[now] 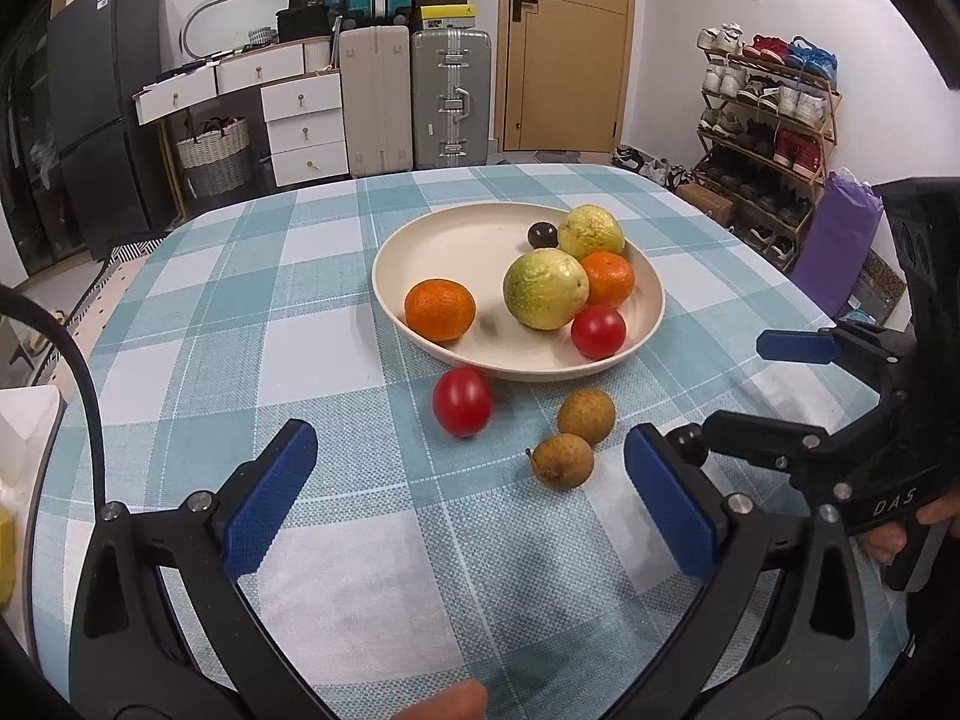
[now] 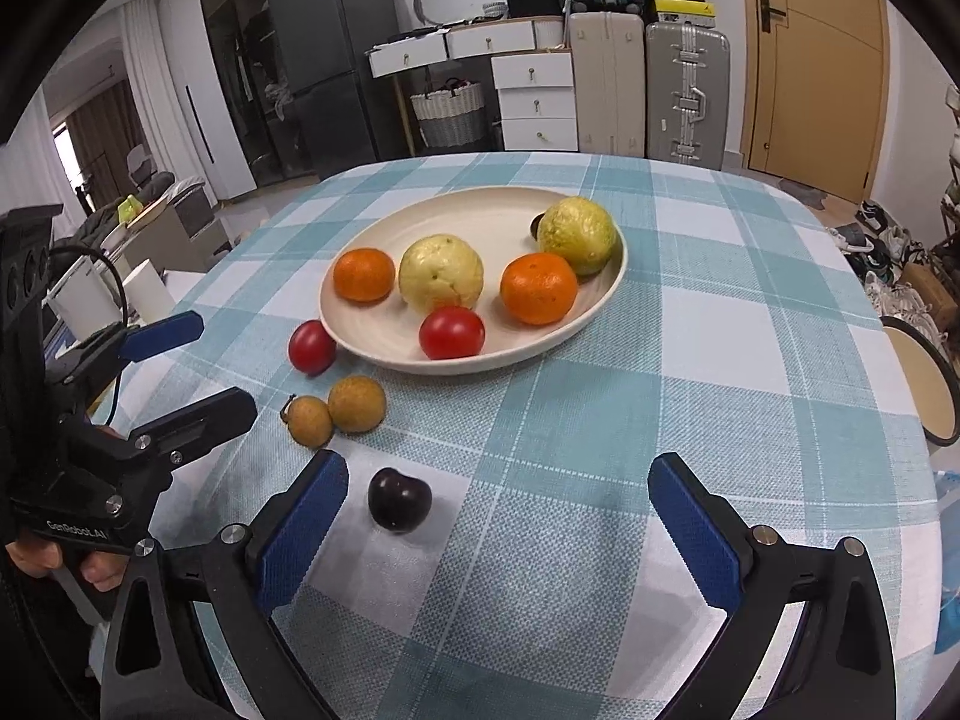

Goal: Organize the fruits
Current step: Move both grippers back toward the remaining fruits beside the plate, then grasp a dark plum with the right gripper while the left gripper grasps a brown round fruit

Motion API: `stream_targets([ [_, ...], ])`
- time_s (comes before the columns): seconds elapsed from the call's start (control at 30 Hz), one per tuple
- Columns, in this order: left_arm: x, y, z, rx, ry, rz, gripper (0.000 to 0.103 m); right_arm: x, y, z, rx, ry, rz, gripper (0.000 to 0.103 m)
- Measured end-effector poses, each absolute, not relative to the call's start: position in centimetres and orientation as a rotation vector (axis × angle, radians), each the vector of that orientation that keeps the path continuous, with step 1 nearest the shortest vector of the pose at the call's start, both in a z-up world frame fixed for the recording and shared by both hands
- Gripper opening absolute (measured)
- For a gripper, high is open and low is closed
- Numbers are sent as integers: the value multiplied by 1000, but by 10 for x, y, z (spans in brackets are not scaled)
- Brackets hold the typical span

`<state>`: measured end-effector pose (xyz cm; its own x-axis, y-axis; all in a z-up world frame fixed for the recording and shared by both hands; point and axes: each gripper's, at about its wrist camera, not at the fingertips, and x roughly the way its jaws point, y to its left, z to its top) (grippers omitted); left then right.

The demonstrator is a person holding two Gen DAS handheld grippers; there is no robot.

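A cream plate [image 1: 420,246] [image 2: 384,330] on the checked tablecloth holds two oranges [image 1: 440,309], two green guavas [image 1: 545,289], a red tomato [image 1: 597,331] and a dark cherry [image 1: 542,234]. Loose on the cloth in front of it lie a red tomato [image 1: 462,401] [image 2: 311,347], two brown longans [image 1: 585,416] [image 2: 356,403] and a dark cherry [image 2: 399,499]. My left gripper [image 1: 471,498] is open and empty, just short of the longans. My right gripper [image 2: 498,516] is open and empty, with the cherry between its fingers nearer the left one.
The right gripper [image 1: 798,348] shows at the right of the left wrist view; the left gripper [image 2: 162,327] shows at the left of the right wrist view. Suitcases [image 1: 450,99], drawers and a shoe rack [image 1: 768,114] stand beyond the table. A round stool [image 2: 924,384] is at the right.
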<state>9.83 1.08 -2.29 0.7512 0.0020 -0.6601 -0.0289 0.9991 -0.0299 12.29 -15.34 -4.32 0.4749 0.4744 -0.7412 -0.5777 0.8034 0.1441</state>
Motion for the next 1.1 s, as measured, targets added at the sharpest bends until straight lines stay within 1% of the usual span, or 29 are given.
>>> stream_targets([
  [0.07,99,11,-25,-43,727,14,102,121,-151,-45,-143,866,659,102],
  [0.13,100,11,-26,-47,729,11,102,120,-147,-47,-159,874,676,99],
  [0.2,100,10,-26,-46,730,12,102,119,-143,-50,-175,888,681,87],
  [0.3,101,10,-27,-49,733,11,102,117,-141,-53,-178,896,697,84],
  [0.4,101,11,-28,-55,738,12,102,116,-140,-54,-179,904,718,77],
  [0.57,102,13,-30,-65,746,10,102,113,-138,-54,-189,912,727,73],
  [0.63,103,14,-31,-68,749,9,102,112,-136,-56,-195,917,733,68],
  [0.67,103,15,-32,-70,750,10,102,111,-135,-57,-203,917,735,63],
  [0.83,104,16,-32,-74,753,11,102,108,-132,-57,-215,916,755,56],
  [0.9,103,16,-32,-70,750,11,102,106,-131,-57,-221,915,761,47],
  [1.0,103,14,-32,-60,750,8,102,103,-130,-56,-224,916,776,41],
  [1.1,102,14,-32,-57,749,8,102,100,-127,-56,-236,913,776,40],
])
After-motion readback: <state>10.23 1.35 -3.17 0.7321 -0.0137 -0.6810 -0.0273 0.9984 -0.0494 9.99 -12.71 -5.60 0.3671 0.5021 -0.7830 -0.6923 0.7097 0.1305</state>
